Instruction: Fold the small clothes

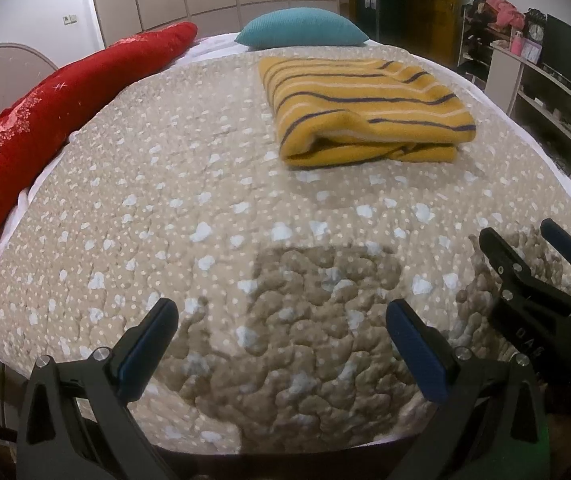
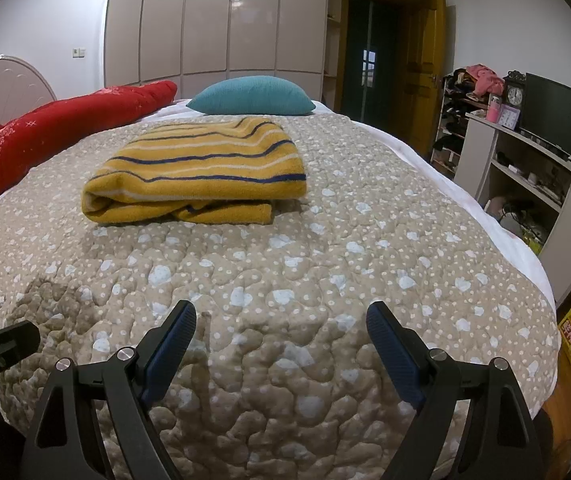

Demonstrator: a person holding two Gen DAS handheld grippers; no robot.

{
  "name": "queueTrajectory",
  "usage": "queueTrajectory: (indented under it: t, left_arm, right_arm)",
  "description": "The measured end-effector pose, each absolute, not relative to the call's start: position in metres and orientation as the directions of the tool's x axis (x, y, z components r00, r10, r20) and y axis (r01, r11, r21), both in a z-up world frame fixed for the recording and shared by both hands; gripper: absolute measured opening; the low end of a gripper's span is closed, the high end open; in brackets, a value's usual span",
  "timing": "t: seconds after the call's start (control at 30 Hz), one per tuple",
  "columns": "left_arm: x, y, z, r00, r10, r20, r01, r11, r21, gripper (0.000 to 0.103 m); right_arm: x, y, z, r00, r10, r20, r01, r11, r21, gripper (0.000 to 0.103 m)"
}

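Mustard-yellow knitted garment with thin navy and cream stripes lies folded into a thick, roughly square bundle on the beige quilted bedspread with pale blue spots, toward the far half of the bed and just before the teal pillow. I judge it soft, light and limp: it will sag when lifted, and the layers may slide apart if only the top one is pinched. A good hold, in my opinion, is at the rounded fold on the near left corner, or at the near edge where all layers meet, so that both fingers close over the whole thickness. The bundle looks already folded, with one lower layer sticking out a little at the near edge, so the fold is not fully even. The left gripper has its jaws spread wide with nothing between them, and it hangs over the near part of the bedspread, well apart from the garment. The right gripper is also wide and empty, beside the left one. A long red cushion with white pattern lies along the left side of the bed. A pale shelf unit with small items stands at the right of the bed.
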State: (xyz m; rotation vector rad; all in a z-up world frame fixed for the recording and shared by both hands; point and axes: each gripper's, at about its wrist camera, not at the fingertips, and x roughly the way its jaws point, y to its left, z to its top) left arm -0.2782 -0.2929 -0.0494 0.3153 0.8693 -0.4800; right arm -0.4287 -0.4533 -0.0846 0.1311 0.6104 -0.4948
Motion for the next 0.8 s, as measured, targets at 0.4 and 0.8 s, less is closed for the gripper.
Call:
queueTrajectory:
  t: [0.4, 0.8]
  left_arm:
    - [-0.277, -0.296, -0.054, 0.534, -0.273, -0.8, 0.535, 0.842, 0.07, 0.103]
    - [-0.274, -0.297, -0.061, 0.517, -0.265, -0.814, 0.538, 0.84, 0.068, 0.103]
  right_arm:
    - [-0.429, -0.451, -0.085, 0.71, -0.411, -0.572, 0.481, 0.876, -0.032, 0.091]
    - [-0.429, -0.451, -0.085, 0.713, -0.413, -0.567, 0.482, 0.875, -0.031, 0.091]
